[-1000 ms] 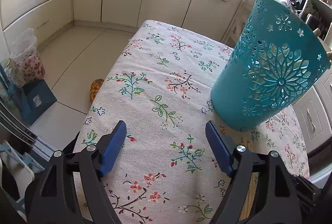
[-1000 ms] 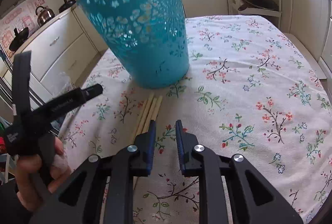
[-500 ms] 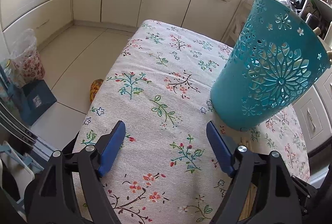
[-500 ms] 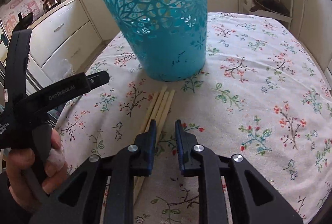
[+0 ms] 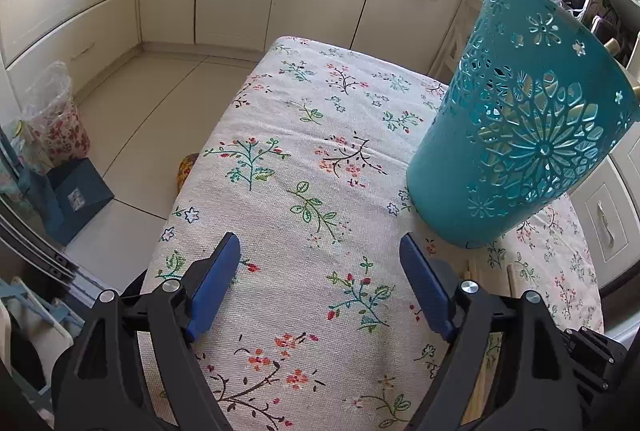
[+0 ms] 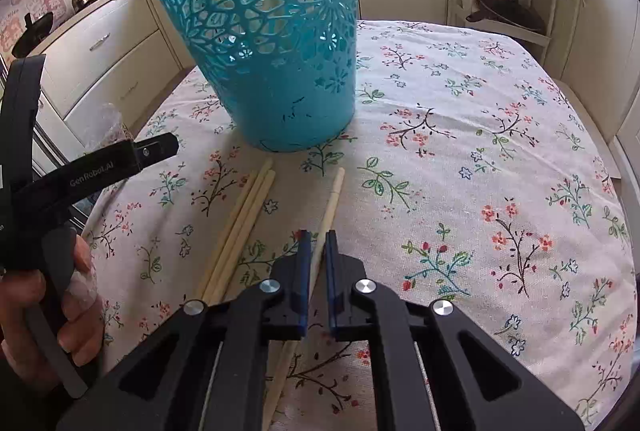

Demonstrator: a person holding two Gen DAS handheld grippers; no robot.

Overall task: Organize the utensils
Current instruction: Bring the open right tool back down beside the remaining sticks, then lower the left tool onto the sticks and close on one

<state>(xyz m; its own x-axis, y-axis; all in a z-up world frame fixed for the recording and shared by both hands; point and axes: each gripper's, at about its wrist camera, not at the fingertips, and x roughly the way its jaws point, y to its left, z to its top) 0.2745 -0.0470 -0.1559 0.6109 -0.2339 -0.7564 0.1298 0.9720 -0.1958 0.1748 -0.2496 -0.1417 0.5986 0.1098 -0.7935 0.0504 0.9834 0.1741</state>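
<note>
One chopstick (image 6: 330,207) sits clamped between the right gripper (image 6: 316,243) pads, angled toward the teal basket (image 6: 276,43) near the table's (image 6: 500,103) left edge. Three more chopsticks (image 6: 244,219) lie just beside it. The left gripper (image 5: 320,255) hangs wide apart, holding nothing.

A table (image 6: 500,103) carries everything, covered by a pale cloth (image 5: 304,159) printed with small flowers and twigs. A teal basket (image 6: 280,43) with cut-out flower patterns stands upright on the cloth, ahead of the right jaws and ahead and to the right of the left jaws. 3 pale wooden chopsticks (image 6: 244,215) lie side by side on the cloth, just left of the right jaws, their tips pointing toward the basket's base. 1 more chopstick (image 6: 331,203) runs forward from between the right jaws, apart from the other 3.
</note>
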